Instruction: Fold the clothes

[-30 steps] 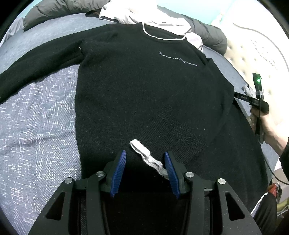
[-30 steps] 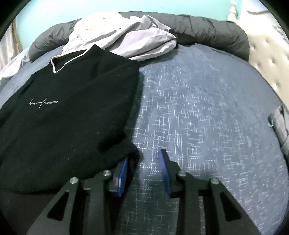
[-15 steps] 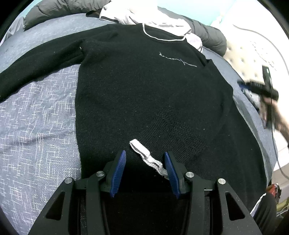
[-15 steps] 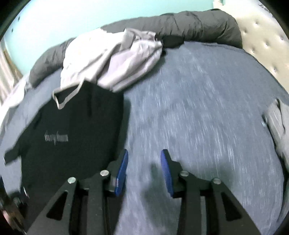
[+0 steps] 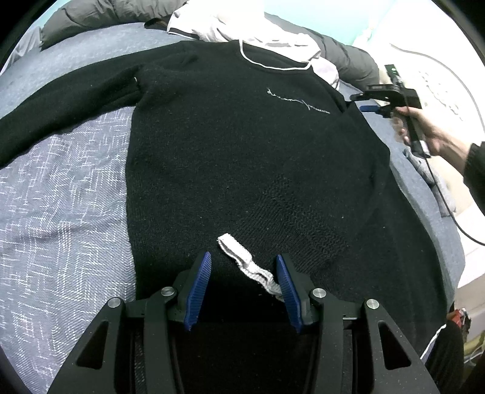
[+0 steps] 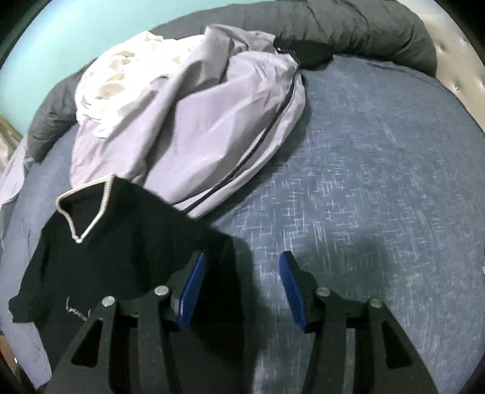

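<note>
We saw black sweater (image 5: pixel 242 145) flat on bed (image 5: pixel 60 188) | left gripper (image 5: pixel 242 272) fingers spread over hem | right gripper (image 6: pixel 239 278) fingers just spreading, nothing between, at sweater's shoulder

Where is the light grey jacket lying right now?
In the right wrist view the light grey jacket lies crumpled at the far side of the bed, against the dark duvet roll, just beyond the black sweater's collar.

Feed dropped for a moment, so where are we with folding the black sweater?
Early. Done: the black sweater lies spread front-up on the bed, and one sleeve looks folded across its lower body. In hand: nothing. The left gripper hangs open over the hem; the right gripper, jaws just opening, is empty by the shoulder. Left: the other sleeve lies stretched out, the body is unfolded, and the pale garments are untouched.
</note>
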